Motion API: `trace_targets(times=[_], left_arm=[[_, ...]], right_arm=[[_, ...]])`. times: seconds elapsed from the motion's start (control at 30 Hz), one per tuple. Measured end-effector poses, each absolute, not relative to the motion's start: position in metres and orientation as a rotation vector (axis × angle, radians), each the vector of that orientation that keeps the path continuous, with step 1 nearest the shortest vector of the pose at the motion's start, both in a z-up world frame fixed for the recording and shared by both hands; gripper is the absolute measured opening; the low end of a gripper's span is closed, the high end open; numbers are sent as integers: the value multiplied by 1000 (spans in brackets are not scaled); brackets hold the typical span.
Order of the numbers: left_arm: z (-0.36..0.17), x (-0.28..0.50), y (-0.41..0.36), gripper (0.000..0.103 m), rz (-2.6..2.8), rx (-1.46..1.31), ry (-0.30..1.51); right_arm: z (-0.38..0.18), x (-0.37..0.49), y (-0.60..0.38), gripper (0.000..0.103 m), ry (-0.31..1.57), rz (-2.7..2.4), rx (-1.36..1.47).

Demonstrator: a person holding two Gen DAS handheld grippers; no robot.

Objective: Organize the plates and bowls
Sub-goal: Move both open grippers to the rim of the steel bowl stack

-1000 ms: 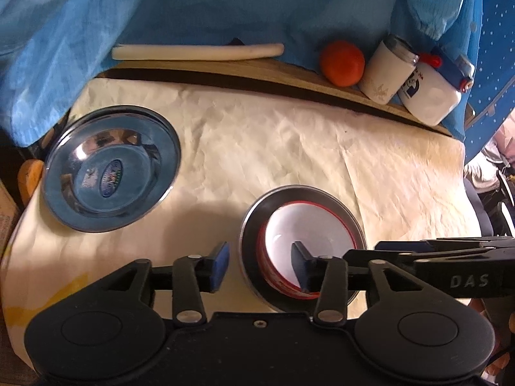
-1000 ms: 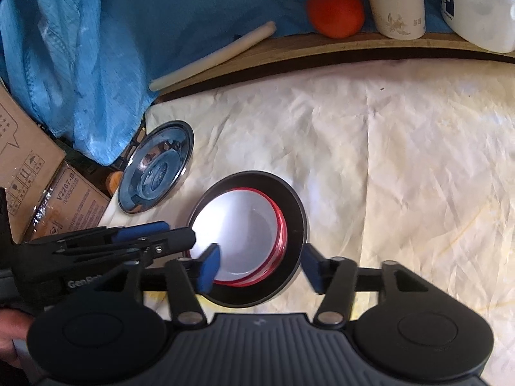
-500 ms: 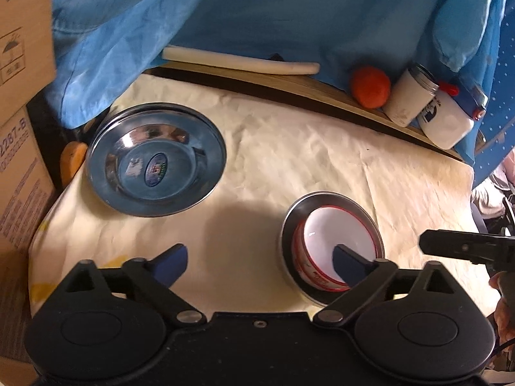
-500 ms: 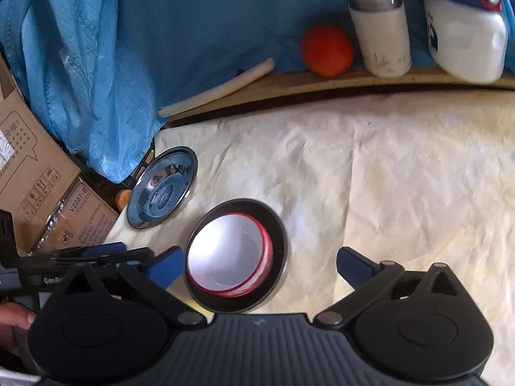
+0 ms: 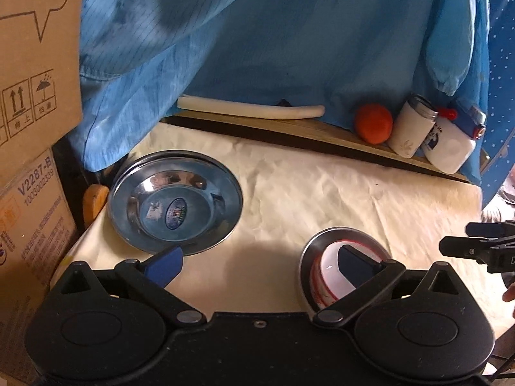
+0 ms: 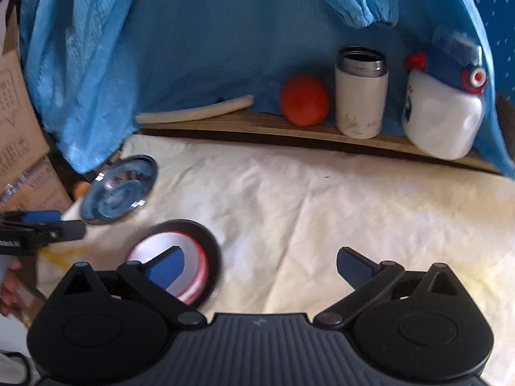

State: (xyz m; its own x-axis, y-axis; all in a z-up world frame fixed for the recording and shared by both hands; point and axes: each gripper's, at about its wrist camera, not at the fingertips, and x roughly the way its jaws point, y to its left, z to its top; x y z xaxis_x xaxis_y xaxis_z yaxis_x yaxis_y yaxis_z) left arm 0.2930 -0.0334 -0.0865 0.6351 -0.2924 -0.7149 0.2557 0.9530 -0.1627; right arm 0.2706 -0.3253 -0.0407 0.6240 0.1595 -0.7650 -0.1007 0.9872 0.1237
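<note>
Left wrist view: we've got the left gripper (image 5: 257, 265) with its jaws just swung wide apart, nothing between them. The steel plate (image 5: 175, 206) sits at the tabletop's (image 5: 322, 199) left edge; the red-rimmed bowl (image 5: 331, 273) rests inside a steel bowl (image 5: 341, 234) near the front edge.

Right wrist view: our right gripper (image 6: 259, 265) is likewise spread fully, jaws just opened and empty, over bare tabletop beside the nested bowls.
</note>
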Motion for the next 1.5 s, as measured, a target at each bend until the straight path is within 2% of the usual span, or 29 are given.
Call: trace_targets(times=[0.2, 0.7, 1.5], left_arm=[[-96, 301, -23, 102, -250, -124, 897], [-100, 304, -23, 102, -145, -10, 910], [-128, 322, -47, 101, -292, 8, 1069]], right_arm=[[-49, 272, -322, 103, 932, 141, 41], [-64, 285, -320, 103, 969, 71, -5], [-92, 308, -322, 100, 1092, 149, 95]])
